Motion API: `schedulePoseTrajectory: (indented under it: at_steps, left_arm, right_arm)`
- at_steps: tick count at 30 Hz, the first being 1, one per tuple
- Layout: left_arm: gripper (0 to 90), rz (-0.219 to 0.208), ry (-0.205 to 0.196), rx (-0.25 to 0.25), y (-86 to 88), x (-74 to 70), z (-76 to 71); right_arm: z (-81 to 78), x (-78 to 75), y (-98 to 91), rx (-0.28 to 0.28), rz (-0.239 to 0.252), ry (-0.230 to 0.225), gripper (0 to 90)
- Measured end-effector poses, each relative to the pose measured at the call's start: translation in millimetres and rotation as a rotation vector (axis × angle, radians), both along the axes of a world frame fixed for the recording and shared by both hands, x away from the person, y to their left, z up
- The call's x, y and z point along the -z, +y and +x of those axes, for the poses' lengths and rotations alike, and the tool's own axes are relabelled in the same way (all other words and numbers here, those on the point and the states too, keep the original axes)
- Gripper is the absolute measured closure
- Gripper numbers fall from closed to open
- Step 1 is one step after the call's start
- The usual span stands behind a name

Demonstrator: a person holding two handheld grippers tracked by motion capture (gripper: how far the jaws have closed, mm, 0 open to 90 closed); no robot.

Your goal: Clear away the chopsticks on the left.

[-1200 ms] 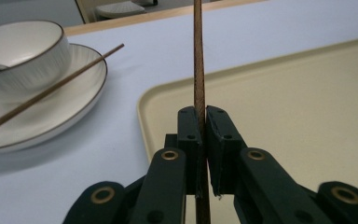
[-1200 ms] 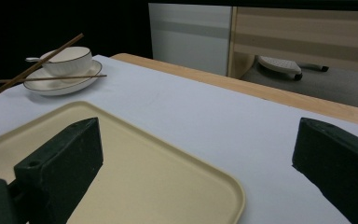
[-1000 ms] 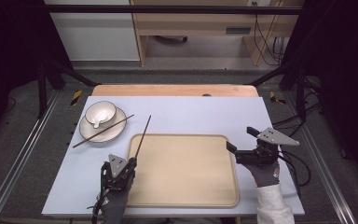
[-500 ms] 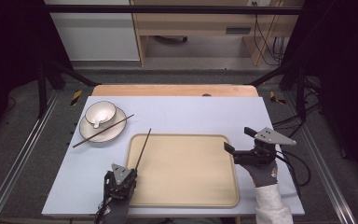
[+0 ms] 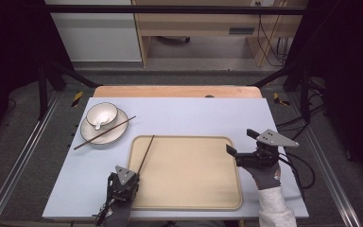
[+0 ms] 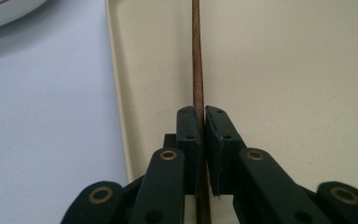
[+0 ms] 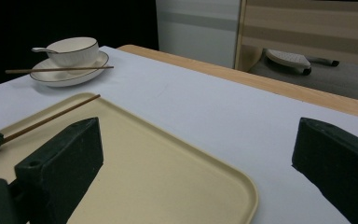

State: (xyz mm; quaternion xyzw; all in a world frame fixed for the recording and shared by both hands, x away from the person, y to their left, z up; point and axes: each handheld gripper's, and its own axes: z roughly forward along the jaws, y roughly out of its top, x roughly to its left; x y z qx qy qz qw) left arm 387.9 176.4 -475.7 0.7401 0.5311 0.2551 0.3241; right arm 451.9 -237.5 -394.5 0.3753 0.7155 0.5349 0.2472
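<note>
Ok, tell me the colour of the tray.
Pale beige tray, seen best in the high view.

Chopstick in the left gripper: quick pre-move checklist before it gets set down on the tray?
1. Grip: left gripper is clamped on the chopstick, jaws closed on both sides of it. Ok.
2. Position: held chopstick lies over the tray, along its left rim. Ok.
3. Drop zone: the tray surface beside the chopstick looks bare. Ok.
4. Contact: whether the chopstick tip touches the tray or floats above it. Cannot tell.
5. Right gripper: open, holding nothing, at the tray's right edge, away from the left one. Ok.
6. Second chopstick rests across the plate beside the bowl, not on the tray. Not ok if both belong there.
</note>
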Motion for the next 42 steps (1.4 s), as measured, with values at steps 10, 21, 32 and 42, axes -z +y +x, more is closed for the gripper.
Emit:
schedulePoseTrajectory:
  at_steps: [10,21,32,42]
  left_arm:
    - [83.1,0.004,0.013,0.006,-2.3,1.0,2.2]
    - [74.7,-0.043,-0.043,0.051,7.6,-18.7,5.7]
    - [51.7,-0.105,-0.126,0.139,36.4,-60.8,31.0]
    - [41.4,-0.073,-0.134,0.178,76.5,-76.5,58.3]
  right_arm:
    - [0.7,1.1,1.0,-0.004,-0.007,0.001,2.1]
    - [0.0,0.0,-0.3,0.001,-0.002,-0.001,2.0]
    - [-1.6,-2.2,-3.0,0.003,0.005,-0.009,2.0]
    - [-1.5,-2.1,-3.1,0.004,0.004,-0.009,2.0]
